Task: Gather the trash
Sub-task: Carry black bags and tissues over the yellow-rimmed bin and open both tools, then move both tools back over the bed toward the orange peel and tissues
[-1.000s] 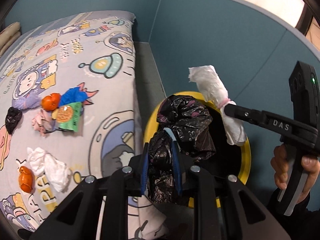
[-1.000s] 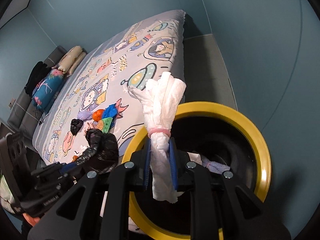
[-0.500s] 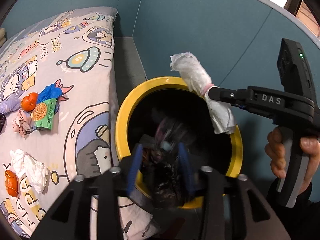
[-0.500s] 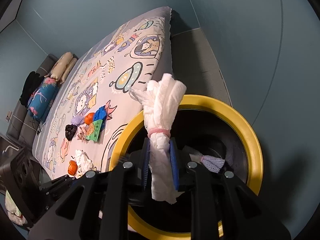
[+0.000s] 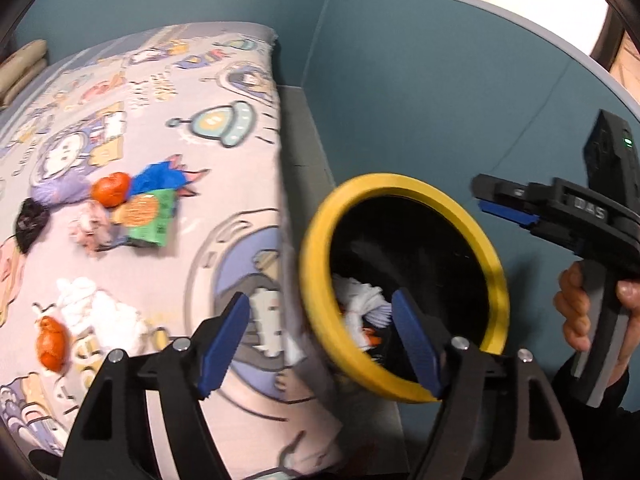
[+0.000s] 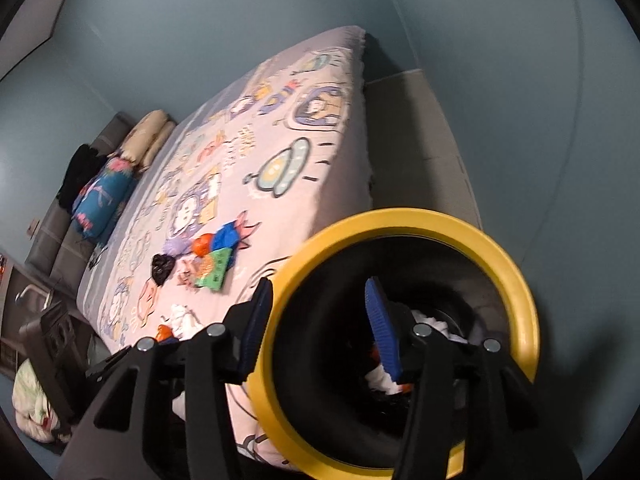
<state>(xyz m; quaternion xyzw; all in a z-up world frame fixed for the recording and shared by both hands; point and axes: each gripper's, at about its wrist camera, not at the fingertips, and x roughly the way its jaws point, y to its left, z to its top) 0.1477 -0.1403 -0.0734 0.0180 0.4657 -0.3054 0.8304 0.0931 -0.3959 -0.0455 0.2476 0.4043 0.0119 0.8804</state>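
Observation:
A yellow-rimmed black bin [image 5: 496, 272] [image 6: 516, 284] stands by the bed corner, with white tissue [image 5: 362, 300] [image 6: 436, 324] inside. My left gripper [image 5: 324, 344] is open and empty over the bin's near rim. My right gripper [image 6: 320, 324] is open and empty above the bin; it also shows in the left wrist view [image 5: 500, 204]. On the cartoon bedsheet [image 5: 216, 92] lie a green packet [image 5: 150, 220] [image 6: 214, 268], orange peels [image 5: 112, 188], a blue wrapper [image 5: 160, 176], a black bag scrap [image 5: 30, 220] [image 6: 162, 266] and white tissue [image 5: 96, 316].
Teal walls [image 5: 400, 100] close in behind and right of the bin. A grey floor strip [image 6: 416, 140] runs beside the bed. Pillows [image 6: 104, 192] lie at the far end of the bed. A bundle of cloth [image 6: 30, 404] sits on the floor at left.
My left gripper opened and let the black bag fall into the bin. My right gripper opened and dropped the white tissue roll into the bin. Both grippers are now empty.

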